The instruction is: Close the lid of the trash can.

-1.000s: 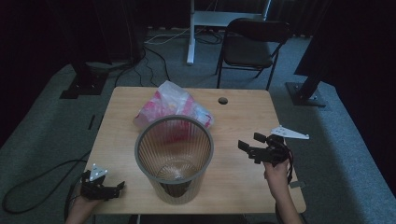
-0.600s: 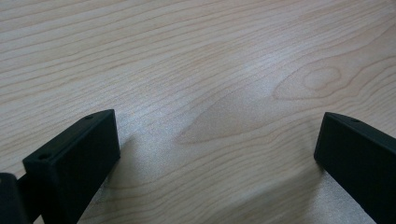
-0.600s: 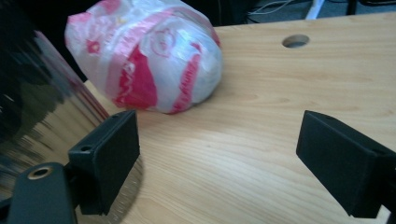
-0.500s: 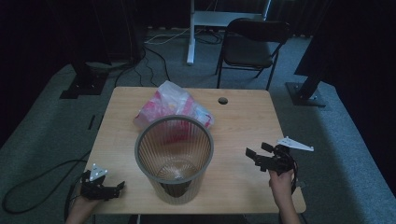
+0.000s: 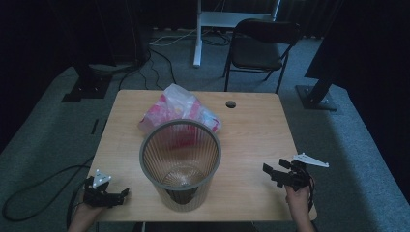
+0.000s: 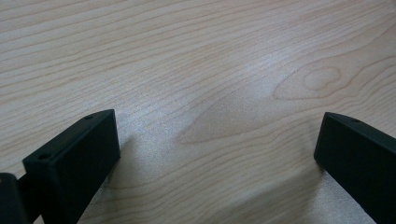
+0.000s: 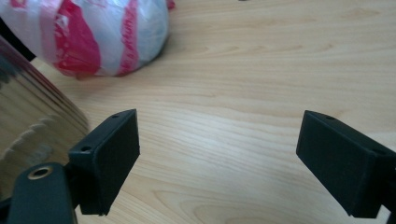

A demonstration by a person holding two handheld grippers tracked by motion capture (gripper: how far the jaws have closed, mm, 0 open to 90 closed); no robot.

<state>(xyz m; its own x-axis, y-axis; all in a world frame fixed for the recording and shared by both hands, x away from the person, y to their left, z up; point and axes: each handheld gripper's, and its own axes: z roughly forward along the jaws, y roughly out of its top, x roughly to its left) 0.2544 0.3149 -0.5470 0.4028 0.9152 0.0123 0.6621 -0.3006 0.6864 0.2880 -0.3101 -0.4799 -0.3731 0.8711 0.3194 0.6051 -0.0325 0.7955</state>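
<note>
With both sets of jaws wide open, I'd swing my right gripper (image 5: 274,175) toward the upper-left plastic bag (image 7: 93,35), clearing the wastebasket (image 5: 180,164).

The setting appeared to be a lab or studio: dark curtained surroundings, grey carpet, floor cables (image 5: 159,50), stand bases (image 5: 316,99), a folding chair (image 5: 258,48) and one wooden table (image 5: 256,130).

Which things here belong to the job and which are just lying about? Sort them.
Job in hand:
- bin, upright on the table
- pink-and-white plastic bag, behind the bin
- left claw, open
- right claw, open

Lying about:
- folding chair
- floor cables
</note>
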